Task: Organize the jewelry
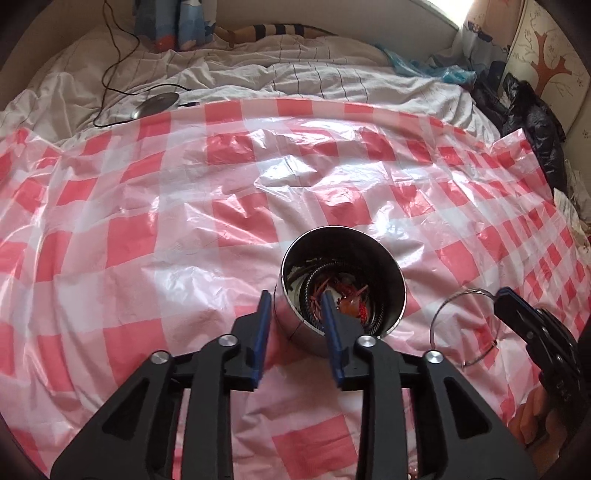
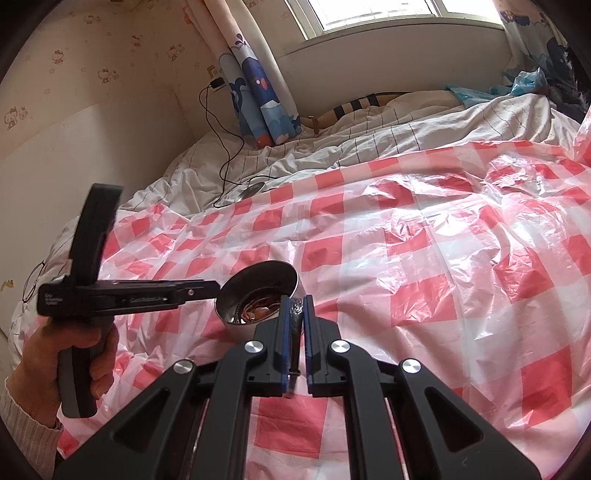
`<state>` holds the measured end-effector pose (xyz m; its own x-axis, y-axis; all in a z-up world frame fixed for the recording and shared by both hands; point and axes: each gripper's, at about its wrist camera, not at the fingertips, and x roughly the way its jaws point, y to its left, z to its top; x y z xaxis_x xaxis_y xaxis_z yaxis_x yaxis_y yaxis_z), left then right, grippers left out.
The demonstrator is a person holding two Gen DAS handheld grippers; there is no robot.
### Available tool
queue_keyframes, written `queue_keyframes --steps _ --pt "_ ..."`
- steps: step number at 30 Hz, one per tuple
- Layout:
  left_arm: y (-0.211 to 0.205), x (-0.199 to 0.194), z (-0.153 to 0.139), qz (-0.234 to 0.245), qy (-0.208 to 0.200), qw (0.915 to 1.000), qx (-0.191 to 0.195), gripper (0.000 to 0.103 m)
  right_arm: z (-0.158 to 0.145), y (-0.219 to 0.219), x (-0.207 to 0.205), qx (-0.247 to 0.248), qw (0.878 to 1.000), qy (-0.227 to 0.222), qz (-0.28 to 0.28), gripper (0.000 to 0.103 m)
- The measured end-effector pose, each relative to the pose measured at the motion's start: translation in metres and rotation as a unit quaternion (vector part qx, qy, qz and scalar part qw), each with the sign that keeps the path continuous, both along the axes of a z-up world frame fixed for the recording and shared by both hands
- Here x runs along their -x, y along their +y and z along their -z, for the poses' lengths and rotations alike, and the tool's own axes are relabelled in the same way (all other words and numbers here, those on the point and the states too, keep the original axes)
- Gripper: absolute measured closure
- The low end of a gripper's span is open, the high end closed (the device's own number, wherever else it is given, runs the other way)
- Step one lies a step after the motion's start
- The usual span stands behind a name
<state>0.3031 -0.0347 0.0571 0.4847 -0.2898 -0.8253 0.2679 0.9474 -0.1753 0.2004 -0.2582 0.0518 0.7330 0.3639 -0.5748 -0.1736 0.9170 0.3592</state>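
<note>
On the bed, a red-and-white checked plastic sheet (image 1: pixel 155 236) covered most of the white quilt (image 1: pixel 229 77), with a black cable (image 1: pixel 110 70) trailing across the quilt to a small round grey device (image 1: pixel 157 104) at far left. Toward the centre of the left wrist view, a steel cup (image 1: pixel 391 284) stood tilted on the sheet, its mouth open toward the camera, and held a tangle of red and orange jewelry (image 1: pixel 351 299) ringed by a dark beaded band. The left gripper (image 1: pixel 295 310) straddled the near wall of the cup: one blue-padded finger lay outside the wall and the other reached inside the cup; whether the pads pressed the wall could not be told. Farther right, a thin silver bangle (image 1: pixel 443 314) hung above the sheet, pinched at its upper edge by the right gripper (image 1: pixel 500 295).

Viewed from the right wrist camera, the left hand (image 2: pixel 74 354) gripped the handle of the left gripper at far left, its fingers extending to the rim of the steel cup (image 2: pixel 291 275). Just right of the cup, the right gripper (image 2: pixel 296 306) had its jaws nearly together, clamped on the silver bangle (image 2: pixel 295 312), seen edge-on between the pads. Behind, a blue patterned curtain (image 2: pixel 255 92) hung beside the window (image 2: pixel 373 14).
</note>
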Motion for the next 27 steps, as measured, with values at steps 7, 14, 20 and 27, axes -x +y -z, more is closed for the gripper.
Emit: queue_keyframes --steps 7,14,20,27 --pt "0.055 0.072 0.017 -0.050 -0.007 0.9954 0.082 0.061 -0.004 0.004 -0.001 0.018 1.000 0.012 -0.021 0.097" --pt "0.057 0.081 0.035 -0.045 0.023 0.9898 0.133 0.059 0.027 -0.011 -0.010 -0.012 0.995 0.101 -0.018 0.061" --pt "0.050 0.082 0.036 -0.036 0.021 0.9894 0.139 0.054 0.052 0.033 -0.018 0.107 0.988 0.106 -0.038 0.065" --pt "0.054 0.079 0.031 -0.041 0.015 0.9877 0.150 0.052 0.056 0.037 -0.013 0.134 0.986 0.096 -0.031 0.099"
